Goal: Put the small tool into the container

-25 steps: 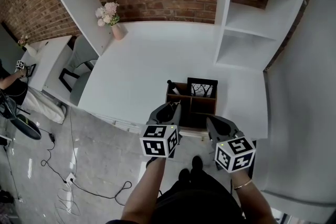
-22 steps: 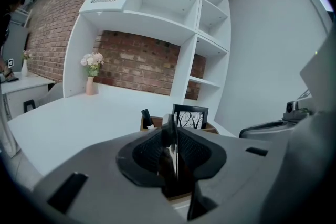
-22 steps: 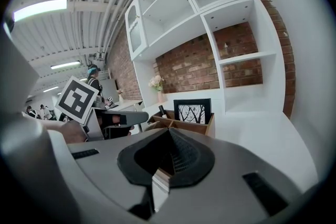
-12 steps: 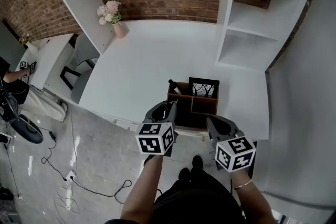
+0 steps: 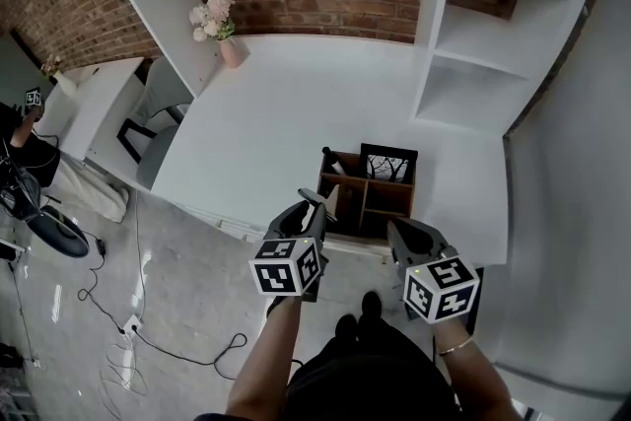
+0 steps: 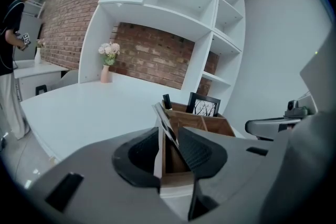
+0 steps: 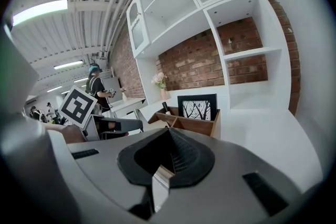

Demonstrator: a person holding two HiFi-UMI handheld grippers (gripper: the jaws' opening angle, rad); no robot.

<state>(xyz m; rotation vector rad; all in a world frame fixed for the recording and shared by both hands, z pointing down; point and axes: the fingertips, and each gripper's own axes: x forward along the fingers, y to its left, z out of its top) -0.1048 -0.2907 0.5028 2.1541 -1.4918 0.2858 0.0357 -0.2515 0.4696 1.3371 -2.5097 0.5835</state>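
Observation:
A thin flat metal tool [image 6: 164,121] sticks up out of my left gripper [image 6: 169,136], which is shut on it. In the head view that left gripper [image 5: 314,209] hovers at the front left corner of the wooden container [image 5: 364,203], with the tool [image 5: 317,202] beside its left wall. The container [image 6: 202,122] has several open compartments. A dark pen-like item [image 5: 332,158] stands in the back left one. My right gripper [image 5: 402,230] is shut and empty, just in front of the container [image 7: 197,124].
A framed picture [image 5: 387,166] stands in the container's back right part. The container sits at the front edge of the white desk [image 5: 276,104]. A flower vase [image 5: 225,39] is at the back left and white shelves [image 5: 473,64] at the right. A person [image 5: 18,148] stands far left.
My left gripper has drawn a little left and back with the tool, from over the container's front left part to its left corner. The right gripper has stayed put.

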